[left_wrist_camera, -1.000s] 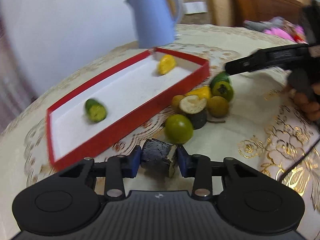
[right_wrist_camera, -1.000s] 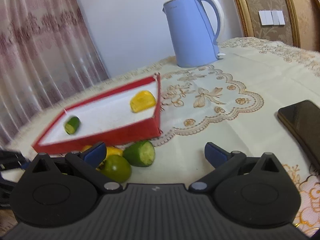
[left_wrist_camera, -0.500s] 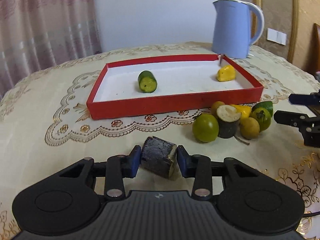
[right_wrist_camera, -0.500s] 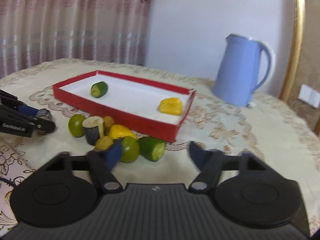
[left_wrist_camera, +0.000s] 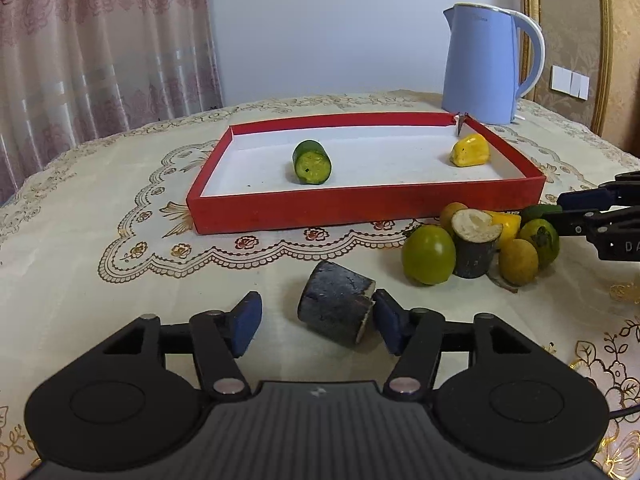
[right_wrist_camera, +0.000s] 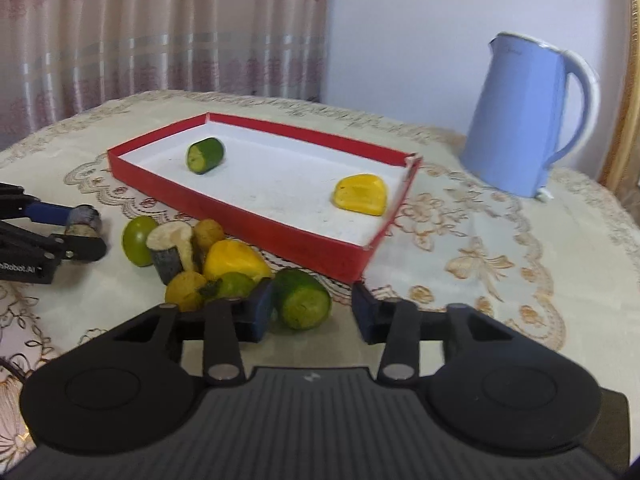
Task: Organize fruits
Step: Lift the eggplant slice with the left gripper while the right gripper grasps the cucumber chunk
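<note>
The red tray point(left_wrist_camera: 360, 210) sits mid-tabletop point(left_wrist_camera: 80, 272) and serves as the landmark. Its rim is a low red wall on all four sides; the far right corner looks split open. Inside, the white floor is mostly bare — one cut cucumber piece point(left_wrist_camera: 312, 162) near the middle-left and one yellow fruit piece point(left_wrist_camera: 470, 151) by the far right corner. Behind that corner stands a blue kettle point(left_wrist_camera: 486, 66). Left of the tray the lace-patterned cloth lies open out to the curved table edge by the curtain point(left_wrist_camera: 100, 40).

Just in front of the tray's near right corner the loose fruit is heaped point(left_wrist_camera: 480, 240): one round green fruit, one dark stub with a pale cut top, two small brownish-yellow round ones, one yellow piece, one green fruit with a dark calyx, and one cut cucumber chunk point(right_wrist_camera: 302, 300) at the heap's right end.

In front of the tray's near wall, the left tongs point(left_wrist_camera: 316, 322) are opening around a second dark stub point(left_wrist_camera: 336, 306) lying on its side on the cloth — its right pad is at the stub's cut end, the left pad stands clear.

The right tongs point(right_wrist_camera: 312, 310) are closing with the cucumber chunk between them; the left pad is at its skin, the right pad apart from it.
</note>
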The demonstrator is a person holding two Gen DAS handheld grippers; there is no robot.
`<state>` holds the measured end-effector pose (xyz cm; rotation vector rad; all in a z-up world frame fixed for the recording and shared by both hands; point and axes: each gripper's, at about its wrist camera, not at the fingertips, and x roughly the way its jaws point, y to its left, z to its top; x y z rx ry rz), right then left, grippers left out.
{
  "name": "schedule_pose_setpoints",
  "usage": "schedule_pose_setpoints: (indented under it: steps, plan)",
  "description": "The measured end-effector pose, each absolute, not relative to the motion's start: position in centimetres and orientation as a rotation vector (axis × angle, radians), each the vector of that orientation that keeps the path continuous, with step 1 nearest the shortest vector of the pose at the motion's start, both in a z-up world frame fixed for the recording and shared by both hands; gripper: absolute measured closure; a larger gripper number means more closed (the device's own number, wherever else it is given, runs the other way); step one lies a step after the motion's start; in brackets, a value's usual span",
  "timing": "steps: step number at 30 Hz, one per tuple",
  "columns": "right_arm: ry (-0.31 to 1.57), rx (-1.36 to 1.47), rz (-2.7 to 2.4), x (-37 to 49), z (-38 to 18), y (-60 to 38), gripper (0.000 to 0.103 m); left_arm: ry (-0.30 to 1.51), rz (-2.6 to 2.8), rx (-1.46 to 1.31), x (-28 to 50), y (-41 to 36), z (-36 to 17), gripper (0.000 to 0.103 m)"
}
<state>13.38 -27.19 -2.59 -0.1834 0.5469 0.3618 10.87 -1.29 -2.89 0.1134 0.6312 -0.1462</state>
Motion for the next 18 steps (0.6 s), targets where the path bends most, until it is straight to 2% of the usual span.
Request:
schedule_pose_setpoints:
  steps: [6,7,8,18]
  plan:
    - [0.619,-0.140,0.439,14.8,-3.6,-27.1,0.065,0.634,-0.161,0.094,11.0,-1.0,-3.0,0.038]
    - [0.618,-0.136,0.441,14.7,-3.6,-27.1,0.066,0.631,-0.160,0.099,10.9,-1.1,-3.0,0.038]
    - [0.615,-0.139,0.446,14.6,-3.6,-27.0,0.075,0.629,-0.161,0.103,10.9,-1.1,-3.0,0.038]
    - [0.548,-0.117,0.315,11.1,-3.5,-27.2,0.074,0.636,-0.178,0.075,11.2,-0.7,-2.8,0.037]
